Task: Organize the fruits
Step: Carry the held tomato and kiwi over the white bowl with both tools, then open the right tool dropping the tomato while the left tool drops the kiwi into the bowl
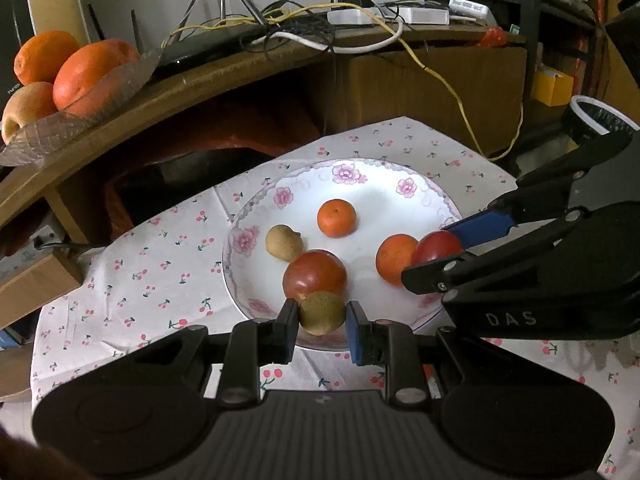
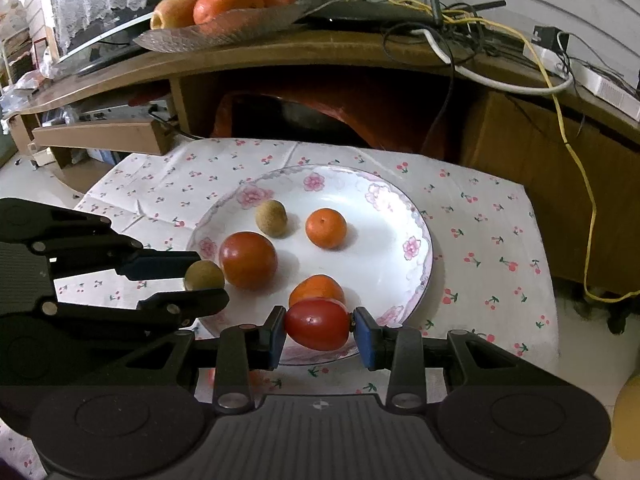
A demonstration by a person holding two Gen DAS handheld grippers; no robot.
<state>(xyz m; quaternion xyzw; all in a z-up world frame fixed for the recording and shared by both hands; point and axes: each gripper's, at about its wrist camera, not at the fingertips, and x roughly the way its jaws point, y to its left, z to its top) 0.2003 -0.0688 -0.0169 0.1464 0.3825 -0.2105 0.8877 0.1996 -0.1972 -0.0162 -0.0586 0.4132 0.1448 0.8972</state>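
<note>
A white floral plate [image 1: 360, 184] [image 2: 400, 240] sits on a cherry-print cloth. My left gripper [image 1: 322, 322] is shut on a small brown-green fruit [image 1: 322, 314] at the plate's near rim; the fruit also shows in the right wrist view [image 2: 203, 276]. My right gripper [image 2: 320, 330] is shut on a small red tomato [image 2: 318, 324] [image 1: 436, 246] over the plate's near right edge. On the plate lie a larger red tomato [image 1: 314, 274] [image 2: 248, 260], two small oranges [image 1: 336, 218] [image 1: 394, 258] [image 2: 326, 228] [image 2: 316, 288] and a second brown fruit [image 1: 283, 242] [image 2: 271, 218].
A wooden desk [image 1: 200, 76] [image 2: 320, 48] stands behind the cloth, with a glass dish of oranges and apples [image 1: 64, 76] [image 2: 224, 4] and tangled cables [image 1: 320, 28] [image 2: 460, 20]. A cardboard box [image 2: 100, 138] lies at the left. A yellow cable [image 2: 584, 184] hangs at the right.
</note>
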